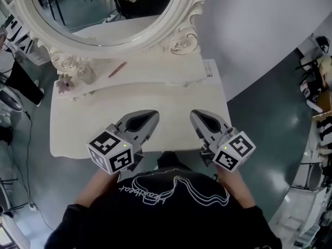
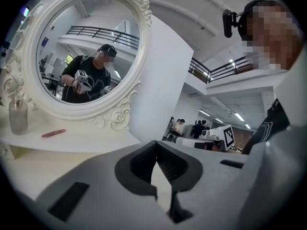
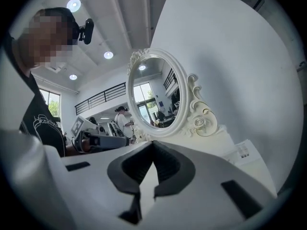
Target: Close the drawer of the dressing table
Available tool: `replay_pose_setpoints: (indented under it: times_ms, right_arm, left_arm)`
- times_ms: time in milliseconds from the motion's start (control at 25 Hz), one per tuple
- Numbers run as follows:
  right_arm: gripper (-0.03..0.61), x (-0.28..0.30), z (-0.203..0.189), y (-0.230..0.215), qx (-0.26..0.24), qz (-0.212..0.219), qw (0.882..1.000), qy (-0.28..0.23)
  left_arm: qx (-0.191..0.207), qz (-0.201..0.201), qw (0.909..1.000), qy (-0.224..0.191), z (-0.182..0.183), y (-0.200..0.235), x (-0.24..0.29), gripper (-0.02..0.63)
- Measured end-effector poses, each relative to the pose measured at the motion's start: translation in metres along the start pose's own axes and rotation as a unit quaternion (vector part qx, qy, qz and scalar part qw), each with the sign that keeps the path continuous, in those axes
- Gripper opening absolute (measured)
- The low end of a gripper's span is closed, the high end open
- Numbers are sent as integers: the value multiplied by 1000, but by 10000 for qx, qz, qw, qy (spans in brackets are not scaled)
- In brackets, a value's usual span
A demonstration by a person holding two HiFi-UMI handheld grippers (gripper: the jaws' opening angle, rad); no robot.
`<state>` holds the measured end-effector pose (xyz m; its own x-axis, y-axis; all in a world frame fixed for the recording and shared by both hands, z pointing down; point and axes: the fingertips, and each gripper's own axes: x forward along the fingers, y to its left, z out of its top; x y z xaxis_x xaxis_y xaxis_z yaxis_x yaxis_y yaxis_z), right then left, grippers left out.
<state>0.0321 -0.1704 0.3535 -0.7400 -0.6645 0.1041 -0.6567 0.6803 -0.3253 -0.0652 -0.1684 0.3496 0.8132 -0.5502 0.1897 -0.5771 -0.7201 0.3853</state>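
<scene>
The white dressing table (image 1: 88,126) stands below me with its oval mirror (image 1: 182,31) at the back. No drawer front shows in any view; the table's front edge runs under my grippers and the person's torso. My left gripper (image 1: 154,114) hovers over the front of the tabletop, shut, with nothing between its tips (image 2: 156,143). To its right, at about the same height, hangs my right gripper (image 1: 193,114), also shut and empty (image 3: 152,143). Both point toward the mirror (image 2: 139,47) (image 3: 184,104).
A glass bottle (image 1: 86,72) and a pink stick (image 1: 118,69) lie on the raised shelf under the mirror, with a small flower ornament (image 1: 65,84) at its left end. A printed sheet (image 1: 208,69) lies at the shelf's right. A white wall rises behind; chairs and cables surround the table.
</scene>
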Motion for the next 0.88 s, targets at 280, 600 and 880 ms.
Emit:
replay_pose_setpoints:
  times_ms: [280, 600, 880]
  right_arm:
    - [3, -1, -3, 16, 6, 123, 9999, -37]
    - [3, 1, -6, 20, -126, 110, 9998, 48]
    - [3, 4, -8, 19, -259, 66, 9995, 153]
  left_arm:
    - [-3, 79, 10000, -1, -9, -3, -11, 3]
    - [-15, 147, 9999, 6, -12, -5, -16, 3]
    - [-47, 175, 9998, -7, -12, -2, -16, 3]
